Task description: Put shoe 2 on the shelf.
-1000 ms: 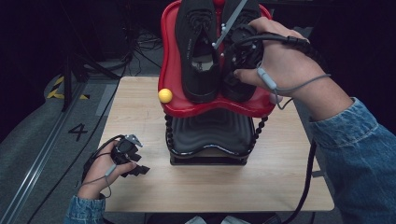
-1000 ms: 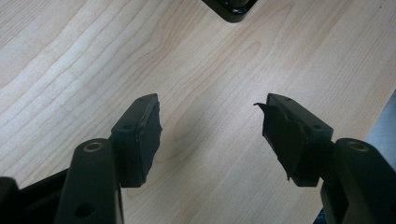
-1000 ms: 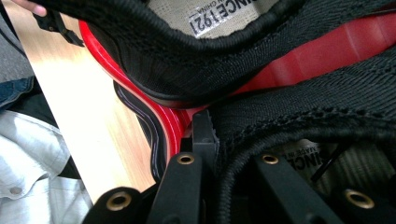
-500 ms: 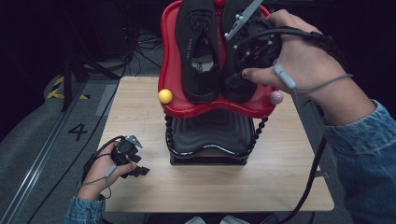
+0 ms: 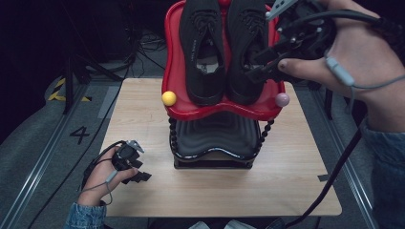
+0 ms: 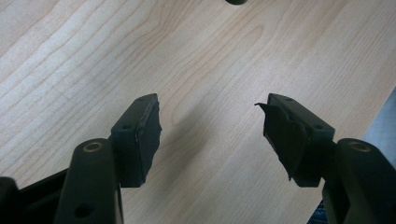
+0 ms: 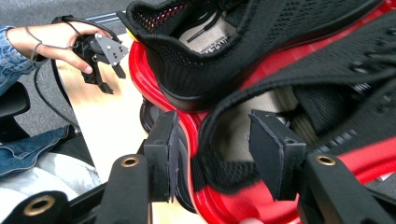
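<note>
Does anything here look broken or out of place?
One thing: the rubber pad on one finger of the left tool is peeling and ragged at its edge. The two black shoes sit neatly side by side on the red tray.

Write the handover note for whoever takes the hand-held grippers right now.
Left hand-held gripper: open, empty, resting low over the wooden table, near its front left corner.
Right hand-held gripper: jaws have just been opening; they straddle the heel collar of the right shoe without pressing on it.
Things: both black shoes, left shoe included, lie side by side on the red tray, the rack's top tier.
Done: the pair looks placed.
Left: probably draw the right gripper clear; check the shoes sit straight.
</note>
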`<state>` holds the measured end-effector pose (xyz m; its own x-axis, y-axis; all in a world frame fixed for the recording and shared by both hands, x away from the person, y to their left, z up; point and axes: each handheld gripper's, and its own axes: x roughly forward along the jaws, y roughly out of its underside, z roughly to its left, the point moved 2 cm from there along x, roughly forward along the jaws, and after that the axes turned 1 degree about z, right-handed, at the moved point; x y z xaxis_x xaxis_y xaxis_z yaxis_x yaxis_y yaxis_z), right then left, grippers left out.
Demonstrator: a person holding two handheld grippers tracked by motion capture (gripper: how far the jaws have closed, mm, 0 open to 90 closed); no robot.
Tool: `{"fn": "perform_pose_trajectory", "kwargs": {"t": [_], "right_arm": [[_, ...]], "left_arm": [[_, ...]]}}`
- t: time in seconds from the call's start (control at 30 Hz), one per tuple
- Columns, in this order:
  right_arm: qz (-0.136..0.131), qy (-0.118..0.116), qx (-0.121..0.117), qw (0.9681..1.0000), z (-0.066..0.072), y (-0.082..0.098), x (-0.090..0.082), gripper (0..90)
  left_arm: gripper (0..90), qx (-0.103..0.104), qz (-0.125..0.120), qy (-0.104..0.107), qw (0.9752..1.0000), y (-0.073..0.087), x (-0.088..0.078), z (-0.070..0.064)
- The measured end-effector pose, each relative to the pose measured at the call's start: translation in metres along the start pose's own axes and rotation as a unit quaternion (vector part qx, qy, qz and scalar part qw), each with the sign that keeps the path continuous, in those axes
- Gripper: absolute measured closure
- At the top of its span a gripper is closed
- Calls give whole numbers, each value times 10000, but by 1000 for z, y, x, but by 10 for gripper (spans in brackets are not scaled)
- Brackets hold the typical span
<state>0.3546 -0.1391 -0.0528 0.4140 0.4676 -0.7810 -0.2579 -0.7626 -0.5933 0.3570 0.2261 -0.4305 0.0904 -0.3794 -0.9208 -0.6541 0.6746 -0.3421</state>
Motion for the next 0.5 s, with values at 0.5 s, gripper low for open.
{"fn": "perform_pose_trajectory", "kwargs": {"t": [0.5], "right_arm": [[-111, 85, 211, 9997, -15, 37, -31, 502]], "left_arm": [[368, -36, 4, 23, 10000, 0, 1, 1]]}}
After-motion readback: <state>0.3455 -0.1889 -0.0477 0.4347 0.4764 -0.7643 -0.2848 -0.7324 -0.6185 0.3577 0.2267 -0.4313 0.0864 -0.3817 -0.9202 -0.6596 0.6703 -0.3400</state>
